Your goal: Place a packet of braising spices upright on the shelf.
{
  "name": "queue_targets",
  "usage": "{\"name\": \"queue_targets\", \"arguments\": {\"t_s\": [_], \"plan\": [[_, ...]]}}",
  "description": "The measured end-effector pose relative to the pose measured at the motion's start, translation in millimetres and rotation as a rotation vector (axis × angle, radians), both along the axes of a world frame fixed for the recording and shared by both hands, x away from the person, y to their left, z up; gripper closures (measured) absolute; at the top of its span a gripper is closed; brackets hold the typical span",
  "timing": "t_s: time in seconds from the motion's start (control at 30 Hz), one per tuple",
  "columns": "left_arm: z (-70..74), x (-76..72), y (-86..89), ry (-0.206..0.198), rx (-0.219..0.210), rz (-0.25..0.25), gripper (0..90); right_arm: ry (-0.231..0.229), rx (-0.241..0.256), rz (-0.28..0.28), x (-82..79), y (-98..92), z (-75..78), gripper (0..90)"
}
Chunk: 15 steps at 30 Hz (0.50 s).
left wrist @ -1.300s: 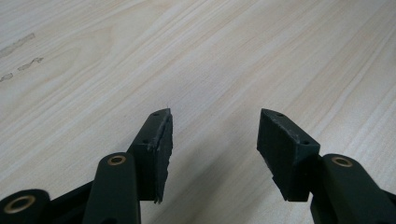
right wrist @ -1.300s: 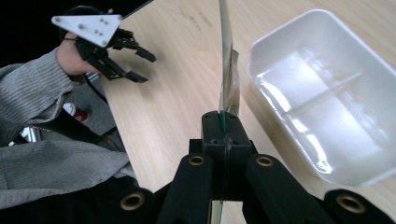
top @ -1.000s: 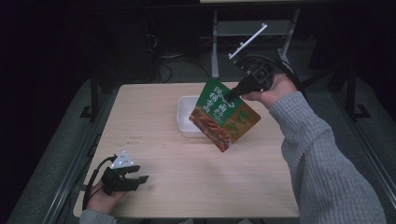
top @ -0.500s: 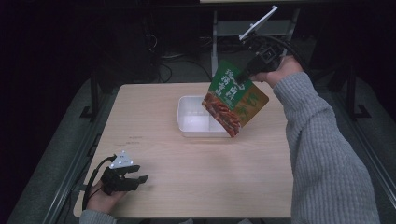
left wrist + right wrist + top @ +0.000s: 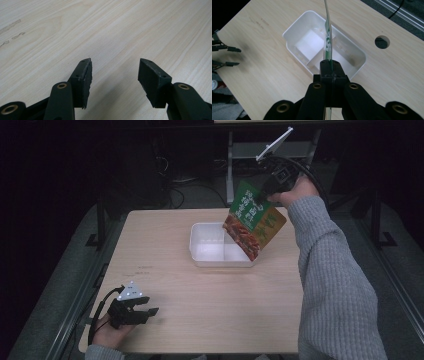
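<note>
A green and orange food packet (image 5: 252, 219) hangs in the air over the right end of a white plastic tray (image 5: 200, 245). My right gripper (image 5: 265, 190) is shut on the packet's top corner, high above the table's far side. In the right gripper view the packet (image 5: 327, 37) shows edge-on between the jaws, with the tray (image 5: 294, 32) straight below and empty, a divider across it. My left gripper (image 5: 150, 311) rests low at the table's near left corner, open, nothing between its fingers (image 5: 82, 77).
The light wooden table (image 5: 200, 315) has bare room in front of and left of the tray. A round cable hole (image 5: 382, 41) lies in the tabletop past the tray in the right gripper view. Dark stands and cables sit behind the far edge.
My right gripper has lifted the packet up and away toward the far side, from just right of the tray to above its right end. The left gripper has stayed put.
</note>
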<state>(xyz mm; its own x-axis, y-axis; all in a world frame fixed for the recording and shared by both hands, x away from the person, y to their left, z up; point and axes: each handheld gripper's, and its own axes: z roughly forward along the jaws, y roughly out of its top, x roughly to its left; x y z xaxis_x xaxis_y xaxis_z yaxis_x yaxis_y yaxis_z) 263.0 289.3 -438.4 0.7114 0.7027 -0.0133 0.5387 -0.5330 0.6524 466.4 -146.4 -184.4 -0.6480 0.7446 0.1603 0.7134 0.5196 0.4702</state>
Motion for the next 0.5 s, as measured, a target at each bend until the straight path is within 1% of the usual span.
{"name": "queue_targets", "arguments": {"t_s": [0.13,0.2,0.23,0.27,0.3,0.37,0.47,0.5], "plan": [[0.2,0.0,-0.5,-0.001,0.001,-0.002,44.4,-0.001,-0.004,-0.013,6.3,0.1,-5.0,90.0],[0.3,-0.2,-0.6,-0.001,0.001,-0.002,44.4,-0.003,-0.018,-0.025,9.9,1.4,-8.1,90.0],[0.3,-0.2,-0.6,-0.001,0.0,-0.002,44.4,0.0,-0.022,-0.028,13.4,3.3,-12.1,90.0],[0.3,-0.2,-0.6,-0.001,0.0,-0.002,44.4,0.0,-0.022,-0.028,13.4,3.3,-12.1,90.0],[0.1,0.0,-0.5,-0.001,0.001,-0.002,44.4,0.004,-0.037,-0.031,16.5,6.1,-15.3,90.0],[0.1,0.0,-0.6,0.0,0.001,-0.003,44.4,0.005,-0.042,-0.031,17.7,7.2,-16.6,90.0],[-0.1,0.0,-0.8,0.0,0.002,-0.005,44.4,0.019,-0.07,-0.042,24.1,13.0,-24.0,90.0],[-0.2,-0.2,-1.0,0.001,0.001,-0.005,44.4,0.019,-0.07,-0.042,24.1,13.0,-24.0,90.0]]}}
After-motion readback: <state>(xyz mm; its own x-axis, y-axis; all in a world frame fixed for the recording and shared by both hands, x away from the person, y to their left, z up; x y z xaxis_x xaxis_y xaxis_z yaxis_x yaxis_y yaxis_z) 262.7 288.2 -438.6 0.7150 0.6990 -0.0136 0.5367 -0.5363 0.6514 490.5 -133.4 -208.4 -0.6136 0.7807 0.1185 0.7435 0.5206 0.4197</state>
